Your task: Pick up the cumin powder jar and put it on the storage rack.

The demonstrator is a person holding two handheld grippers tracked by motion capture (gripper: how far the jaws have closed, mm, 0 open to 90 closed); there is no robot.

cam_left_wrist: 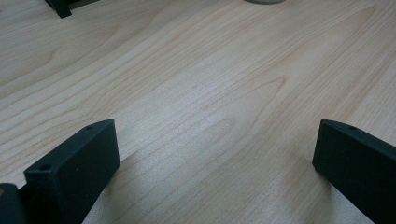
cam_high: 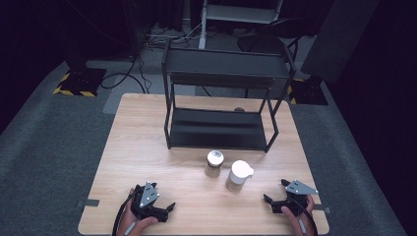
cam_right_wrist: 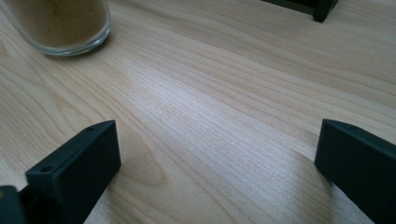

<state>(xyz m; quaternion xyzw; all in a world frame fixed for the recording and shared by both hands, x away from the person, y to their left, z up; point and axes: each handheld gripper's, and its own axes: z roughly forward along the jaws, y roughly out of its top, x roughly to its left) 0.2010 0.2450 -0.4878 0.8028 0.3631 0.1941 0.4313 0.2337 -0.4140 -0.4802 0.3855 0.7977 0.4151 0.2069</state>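
Observation:
Two glass jars of brown powder stand mid-table in the high view: a smaller one with a patterned white lid [cam_high: 214, 163] and, to its right, a taller one with a plain white lid [cam_high: 238, 175]. Behind them rises a black two-tier metal rack [cam_high: 221, 101]. My left gripper [cam_high: 169, 208] rests open near the front left edge, my right gripper [cam_high: 275, 192] open near the front right. In the left gripper view the jaws of my left gripper [cam_left_wrist: 215, 161] stand wide apart over bare wood. My right gripper [cam_right_wrist: 217, 161] is likewise open, with a jar's base [cam_right_wrist: 60, 25] ahead at upper left.
The wooden table [cam_high: 142, 147] stands on grey carpet. A small round brown object [cam_high: 239, 109] lies behind the rack's lower shelf. Cables and a metal frame sit on the floor beyond. A rack foot [cam_right_wrist: 322, 9] shows at the right gripper view's top.

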